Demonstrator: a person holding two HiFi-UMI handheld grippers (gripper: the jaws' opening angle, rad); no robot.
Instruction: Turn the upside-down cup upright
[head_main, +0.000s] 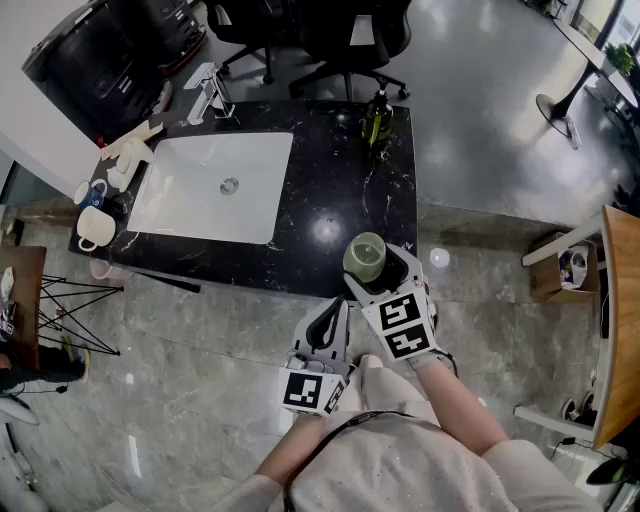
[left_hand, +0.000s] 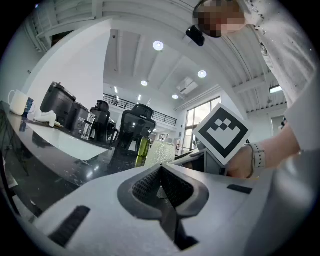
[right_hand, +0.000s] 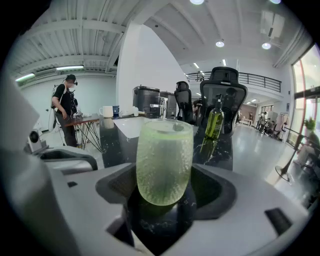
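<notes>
— What's around it?
— A green bottle (head_main: 376, 120) at the counter's (head_main: 330, 190) far edge, a white sink (head_main: 180, 170) to the left, and mugs (head_main: 95, 225) beyond it. The cup (head_main: 365, 256) stands mouth-up at the near edge.
— Your tools?
— My right gripper (head_main: 378, 275) has its jaws spread wide either side of the cup, not squeezing. My left gripper (head_main: 335, 305) is pinched together and empty.

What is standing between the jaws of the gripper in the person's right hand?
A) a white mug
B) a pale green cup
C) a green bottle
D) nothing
B: the pale green cup stands on the black counter between the open jaws of the right gripper.
</notes>
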